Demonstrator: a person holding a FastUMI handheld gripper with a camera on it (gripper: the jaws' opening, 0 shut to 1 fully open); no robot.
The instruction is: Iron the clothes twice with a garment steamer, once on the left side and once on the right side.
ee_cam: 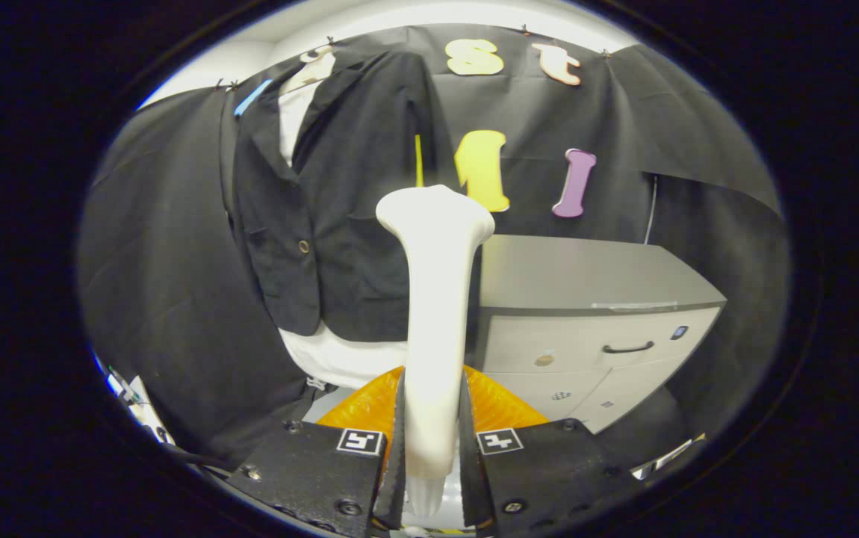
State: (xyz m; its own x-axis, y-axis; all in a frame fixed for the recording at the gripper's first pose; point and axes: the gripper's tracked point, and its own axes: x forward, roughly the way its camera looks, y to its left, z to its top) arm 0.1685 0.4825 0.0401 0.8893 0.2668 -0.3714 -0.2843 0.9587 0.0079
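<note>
— Between our fingers [431, 448] we have the steamer [435, 314]; both press on its handle, and it stands upright with its head up.

— Ahead of it, on the booth wall, we see the black jacket [332, 194] hanging over a white shirt [343, 359], just left of the steamer's head.

— Right of the steamer stands a grey cabinet [586, 314], and something orange [497, 407] lies just beyond our fingers.
</note>
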